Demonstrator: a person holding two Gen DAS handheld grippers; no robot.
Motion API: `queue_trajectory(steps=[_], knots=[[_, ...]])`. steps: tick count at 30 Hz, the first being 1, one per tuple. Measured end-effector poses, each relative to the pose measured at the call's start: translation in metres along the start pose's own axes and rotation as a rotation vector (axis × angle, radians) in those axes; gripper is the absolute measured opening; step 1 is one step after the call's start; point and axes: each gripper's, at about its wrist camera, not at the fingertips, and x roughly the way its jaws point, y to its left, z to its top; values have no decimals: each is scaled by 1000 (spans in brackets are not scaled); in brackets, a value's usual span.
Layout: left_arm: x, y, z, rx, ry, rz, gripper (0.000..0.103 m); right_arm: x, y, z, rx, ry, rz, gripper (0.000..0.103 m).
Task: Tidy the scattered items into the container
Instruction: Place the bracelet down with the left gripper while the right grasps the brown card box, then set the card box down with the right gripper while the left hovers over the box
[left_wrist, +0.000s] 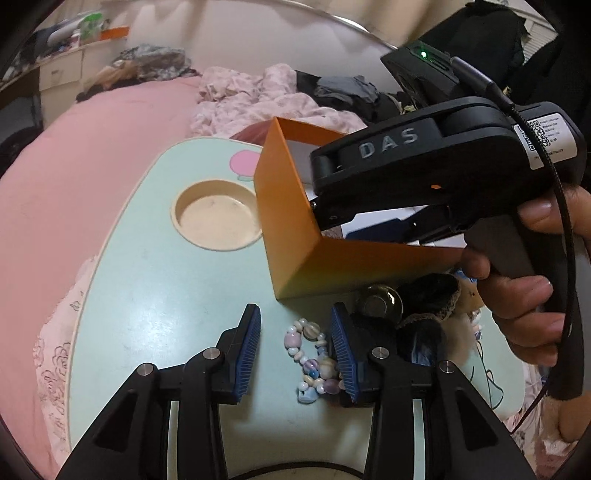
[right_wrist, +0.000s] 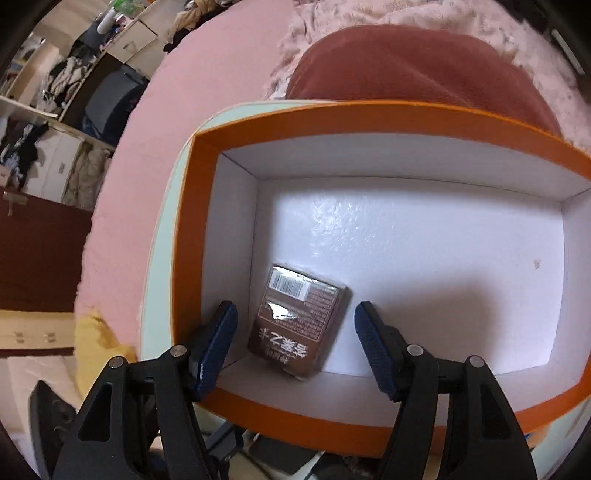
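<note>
An orange box (left_wrist: 288, 221) with a white inside (right_wrist: 424, 236) stands on the pale green lap table (left_wrist: 155, 295). A brown wrapped packet (right_wrist: 301, 321) lies in the box's near left corner. My right gripper (right_wrist: 295, 345) is open above the packet, not touching it; its body shows over the box in the left wrist view (left_wrist: 424, 162). My left gripper (left_wrist: 295, 343) is open low over the table, with a pastel bead bracelet (left_wrist: 314, 358) between its fingers. A round metal item (left_wrist: 380, 302), a dark lace-trimmed cloth (left_wrist: 432, 295) and a fluffy toy (left_wrist: 465, 325) lie right of it.
The table has a round cup recess (left_wrist: 218, 214) left of the box. It rests on a pink bed (left_wrist: 92, 147) with crumpled clothes (left_wrist: 258, 96) behind. A dark red cushion (right_wrist: 413, 66) lies beyond the box. Shelves and drawers (right_wrist: 55, 110) stand at the far left.
</note>
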Motion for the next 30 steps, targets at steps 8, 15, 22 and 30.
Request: queue_trajectory(steps=[8,15,22,30], knots=[[-1,-3,-1,12,1,-2,38,-28,-16,-7,-22,-113,-4,43],[-2,-8,-1,10,-2,1,38,-106,-45,-41,-41,-283,82,43],[-8,-18,3,25,-43,57,42,-130,-58,-117,-89,-356,142,43],[-15,-47,37,81,-29,72,48,-79,-86,-176,-51,-325,63,44]])
